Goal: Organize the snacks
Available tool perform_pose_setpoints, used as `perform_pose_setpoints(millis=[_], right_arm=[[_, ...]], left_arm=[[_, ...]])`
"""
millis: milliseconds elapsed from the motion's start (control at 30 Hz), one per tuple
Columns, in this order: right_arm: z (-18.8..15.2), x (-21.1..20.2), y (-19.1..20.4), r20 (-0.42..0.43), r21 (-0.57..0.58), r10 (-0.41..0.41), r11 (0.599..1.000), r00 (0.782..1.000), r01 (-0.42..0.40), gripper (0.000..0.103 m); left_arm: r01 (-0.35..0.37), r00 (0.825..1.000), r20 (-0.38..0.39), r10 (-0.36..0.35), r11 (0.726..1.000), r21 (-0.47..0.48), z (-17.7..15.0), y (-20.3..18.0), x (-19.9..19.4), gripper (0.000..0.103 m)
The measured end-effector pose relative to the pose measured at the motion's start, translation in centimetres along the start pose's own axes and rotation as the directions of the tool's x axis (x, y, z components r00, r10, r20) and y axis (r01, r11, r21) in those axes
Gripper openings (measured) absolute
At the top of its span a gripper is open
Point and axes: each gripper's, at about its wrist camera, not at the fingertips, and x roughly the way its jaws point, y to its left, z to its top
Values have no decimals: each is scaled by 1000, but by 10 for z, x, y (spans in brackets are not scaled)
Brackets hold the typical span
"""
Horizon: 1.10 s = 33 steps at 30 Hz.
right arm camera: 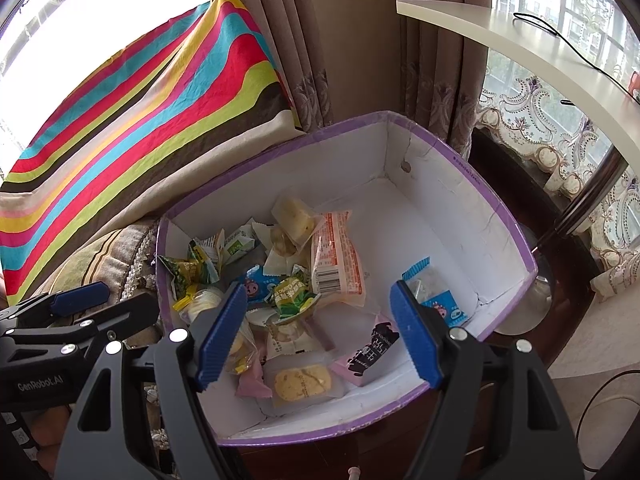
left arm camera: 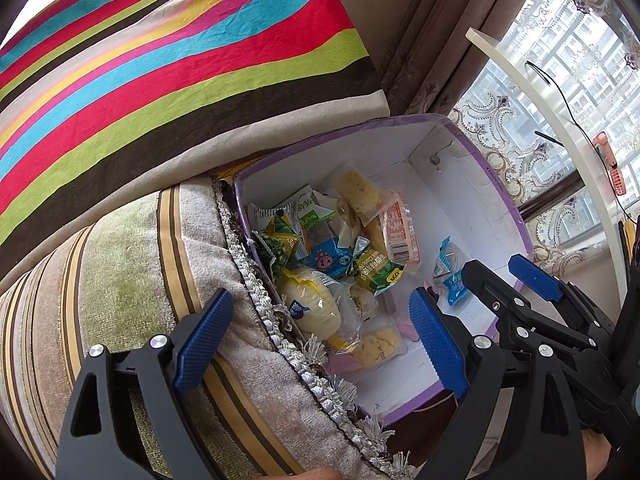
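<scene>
Left wrist view: the left hand-held gripper [left arm camera: 324, 336] hangs wide open, empty, above snack packets [left arm camera: 340, 256] inside the purple-rimmed box [left arm camera: 504, 200]. Right wrist view: the right hand-held gripper [right arm camera: 320, 332], also spread and empty, hovers over them; "GenRobot.AI" marks the left one's body.

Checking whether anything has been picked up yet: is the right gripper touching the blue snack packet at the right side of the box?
Cannot tell. In the right wrist view the right gripper is open, and one finger overlaps the blue snack packet, hiding any gap.
</scene>
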Motion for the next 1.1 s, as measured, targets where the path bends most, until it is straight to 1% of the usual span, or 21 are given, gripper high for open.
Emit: perform_pose_setpoints(millis=[633,733,800,867,933,1000,1033,1067,1100], right_arm=[[-3,0,-4,-6,13,-5,1000,1000,5,75],[-1,-3,-4,-5,13,-13,1000,1000,13,76],[3,-9,5,7,-9,-10,1000,1000,10,76],[8,-18,21,25,-41,9,999,1000,-8,77],[13,-26,47,37,-90,45,995,998,-42,77],[16,-33,81,39,-144,94,986,995,-88,77],[17,-35,100,35,-169,125,979,992,-117,78],[17,-37,122,29,-198,159,969,987,-151,79],[16,-37,144,18,-229,188,957,982,-179,81]], left_arm=[[-7,1000,4,7,1000,9,0,-1,1,87],[18,1000,7,-19,1000,7,1,0,-1,87],[54,999,9,-54,999,-3,2,3,-9,87],[72,997,32,-71,997,-7,1,13,-23,87],[49,995,89,-47,999,-21,-3,32,-45,87],[5,988,154,4,998,-57,-12,64,-71,87],[-22,982,185,37,996,-82,-18,83,-84,87],[-60,972,217,85,991,-123,-26,105,-97,87],[-106,958,244,149,978,-178,-37,129,-109,87]])
